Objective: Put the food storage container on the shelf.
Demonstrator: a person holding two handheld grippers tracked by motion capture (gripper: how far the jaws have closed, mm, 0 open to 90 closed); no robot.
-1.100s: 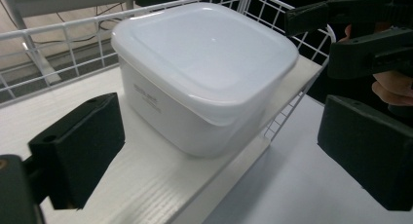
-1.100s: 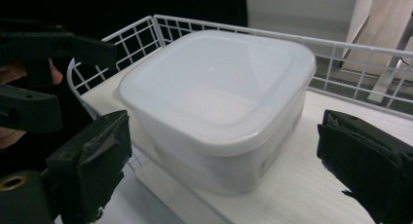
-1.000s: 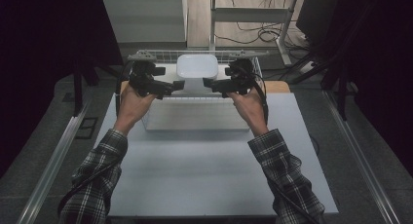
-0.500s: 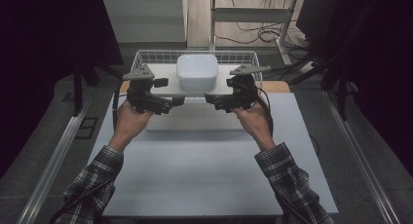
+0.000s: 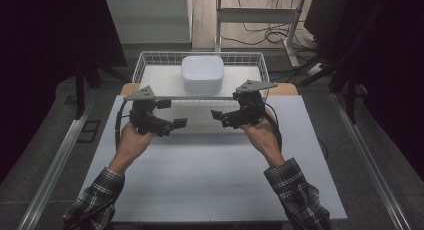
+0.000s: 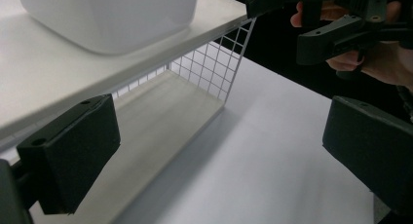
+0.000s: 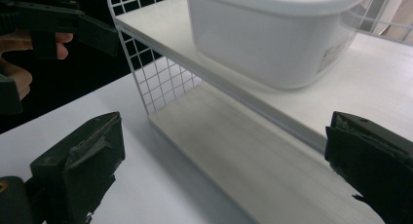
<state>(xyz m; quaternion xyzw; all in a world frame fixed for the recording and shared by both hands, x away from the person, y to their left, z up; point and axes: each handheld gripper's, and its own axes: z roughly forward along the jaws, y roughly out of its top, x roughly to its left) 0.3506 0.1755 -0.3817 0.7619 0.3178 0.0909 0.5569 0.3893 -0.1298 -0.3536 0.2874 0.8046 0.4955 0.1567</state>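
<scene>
The white, round-cornered plastic tub (image 5: 202,74) sits on the upper shelf of a white wire-grid rack (image 5: 150,62) at the far side of the table. It is smooth and slightly glossy, with a thicker rim band around its top, and it tapers a little toward its base. In the right gripper view the tub (image 7: 272,34) carries a small pale sticker low on one wall; its print is too fine to read.

The upper shelf is a flat white board (image 6: 58,83), matt and thin-edged. Beneath it lies a lower board of pale wood grain (image 7: 253,156), resting on the table inside the grid wall. The wire mesh forms small squares and rises as a low fence around the top shelf.

The left gripper (image 5: 177,121), black and angular with a grey three-cornered plate on top, is held just in front of the rack. Its jaws have just been widening and stand fully parted, with nothing between the blocky matt pads. The right gripper (image 5: 216,114) faces it from the other side, likewise released, its pads well apart and empty; the pad surfaces look worn and chipped in its own view. Both point inward toward each other, apart from the tub.

Checked flannel sleeves (image 5: 292,190) cover the forearms above the white matt tabletop (image 5: 200,180).
</scene>
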